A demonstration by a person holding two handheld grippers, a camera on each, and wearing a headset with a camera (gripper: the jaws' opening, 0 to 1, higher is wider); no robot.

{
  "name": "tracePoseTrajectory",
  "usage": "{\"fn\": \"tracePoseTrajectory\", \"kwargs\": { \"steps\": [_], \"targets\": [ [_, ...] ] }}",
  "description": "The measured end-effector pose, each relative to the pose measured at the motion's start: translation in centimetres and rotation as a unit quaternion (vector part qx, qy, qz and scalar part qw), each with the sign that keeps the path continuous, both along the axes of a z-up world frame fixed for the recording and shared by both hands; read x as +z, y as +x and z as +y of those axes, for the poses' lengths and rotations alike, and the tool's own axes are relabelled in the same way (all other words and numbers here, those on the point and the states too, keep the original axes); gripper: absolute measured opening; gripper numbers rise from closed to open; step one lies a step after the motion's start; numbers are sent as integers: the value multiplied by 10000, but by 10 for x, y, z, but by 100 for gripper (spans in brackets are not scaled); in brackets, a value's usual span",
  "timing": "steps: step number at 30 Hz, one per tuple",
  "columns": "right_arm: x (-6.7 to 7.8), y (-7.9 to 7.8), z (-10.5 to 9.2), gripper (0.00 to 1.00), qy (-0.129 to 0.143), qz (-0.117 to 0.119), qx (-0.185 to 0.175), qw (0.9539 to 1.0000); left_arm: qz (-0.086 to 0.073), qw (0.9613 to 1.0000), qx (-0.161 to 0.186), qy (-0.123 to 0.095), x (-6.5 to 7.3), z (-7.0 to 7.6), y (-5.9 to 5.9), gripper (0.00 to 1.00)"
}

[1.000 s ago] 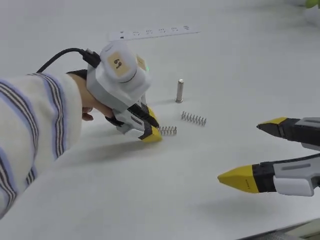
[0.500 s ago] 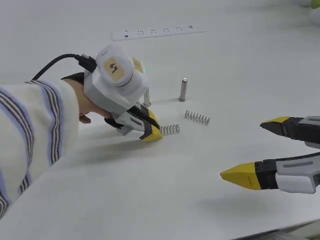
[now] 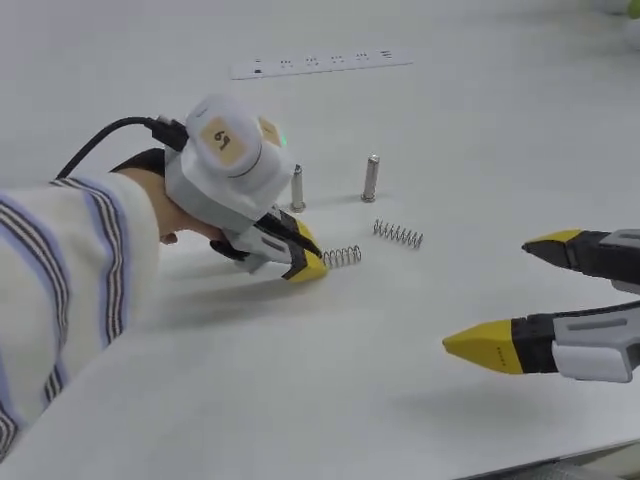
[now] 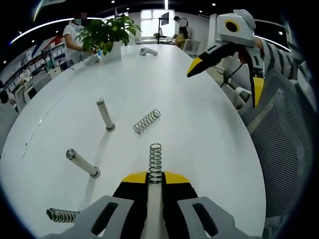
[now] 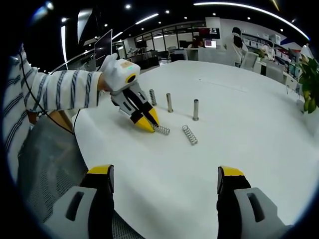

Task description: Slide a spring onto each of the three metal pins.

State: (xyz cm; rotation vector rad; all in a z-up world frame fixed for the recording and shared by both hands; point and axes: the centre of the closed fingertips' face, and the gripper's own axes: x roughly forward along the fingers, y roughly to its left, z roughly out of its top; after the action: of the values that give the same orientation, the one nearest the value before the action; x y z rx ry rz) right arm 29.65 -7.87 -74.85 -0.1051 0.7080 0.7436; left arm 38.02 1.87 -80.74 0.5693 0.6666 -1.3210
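Observation:
My left gripper (image 3: 306, 263) (image 4: 155, 176) rests low on the white table, shut on one end of a spring (image 3: 341, 256) (image 4: 155, 158) that lies flat and sticks out past the tips. A second spring (image 3: 398, 234) (image 4: 146, 121) (image 5: 189, 134) lies loose just beyond it. Two bare metal pins (image 3: 297, 188) (image 3: 371, 178) stand upright behind the springs. A third pin (image 5: 152, 97) at the left end of the row looks ribbed, with a spring (image 4: 62, 215) around it. My right gripper (image 3: 515, 300) (image 5: 164, 174) hovers open off to the right, nothing between its jaws.
A white power strip (image 3: 320, 63) lies at the far side of the table. The table's near edge (image 3: 560, 462) runs close below the right gripper. A black cable (image 3: 110, 130) trails back from the left gripper. A potted plant (image 4: 107, 30) stands at the table's far end.
The left gripper's body has leaned a little to the left, uncovering a second pin behind it. The held spring stays on the table at its tips. The right gripper has barely moved.

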Motion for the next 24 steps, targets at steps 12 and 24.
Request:
{"fn": "tracePoseTrajectory", "kwargs": {
  "steps": [12,24],
  "targets": [
    [7,6,-1,82,30,-144,36,9999,-66,9986,529,-48,5,20,5,2],
    [15,16,4,80,122,-316,262,9991,-5,9984,565,-104,30,38,-12,2]
  ]
}}
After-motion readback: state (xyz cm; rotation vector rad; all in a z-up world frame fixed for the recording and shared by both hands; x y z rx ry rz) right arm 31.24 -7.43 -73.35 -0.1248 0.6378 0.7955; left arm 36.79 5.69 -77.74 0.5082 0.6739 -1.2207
